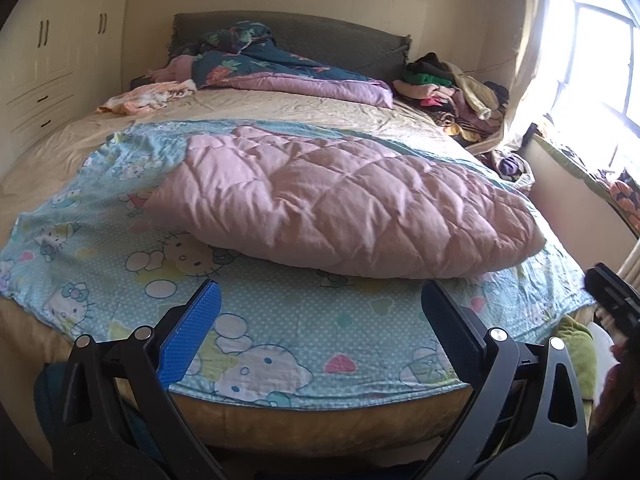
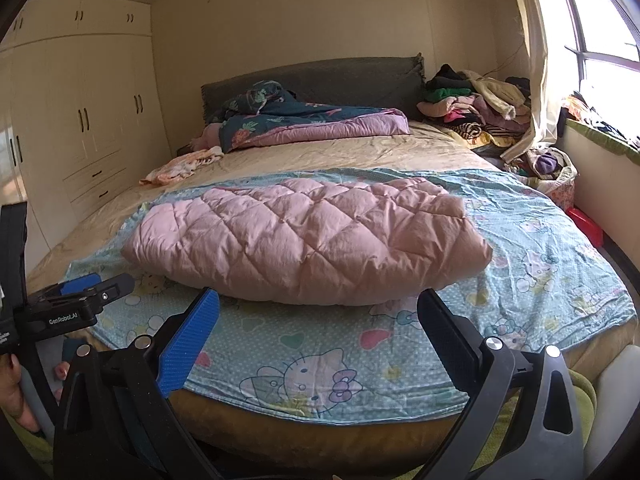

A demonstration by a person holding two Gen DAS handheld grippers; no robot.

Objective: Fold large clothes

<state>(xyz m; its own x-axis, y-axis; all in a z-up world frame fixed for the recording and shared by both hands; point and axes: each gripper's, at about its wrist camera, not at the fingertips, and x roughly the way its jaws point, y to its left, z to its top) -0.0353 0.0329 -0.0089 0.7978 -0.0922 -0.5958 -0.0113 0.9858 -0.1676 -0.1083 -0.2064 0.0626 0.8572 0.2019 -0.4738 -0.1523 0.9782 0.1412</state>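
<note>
Quilted garment (image 2: 304, 244) on sheet (image 2: 540, 248) atop bed (image 2: 360, 148); clothes pile (image 2: 476, 104) behind, right.

The right tool (image 1: 616, 300) is blurred and cut off at the left view's edge (its jaws unreadable).

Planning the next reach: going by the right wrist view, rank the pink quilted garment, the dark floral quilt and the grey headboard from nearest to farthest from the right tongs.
1. Pink quilted garment, just ahead of the right tongs, mid-bed.
2. Dark floral quilt, bunched at the bed's far end, left of centre.
3. Grey headboard, against the back wall.
</note>
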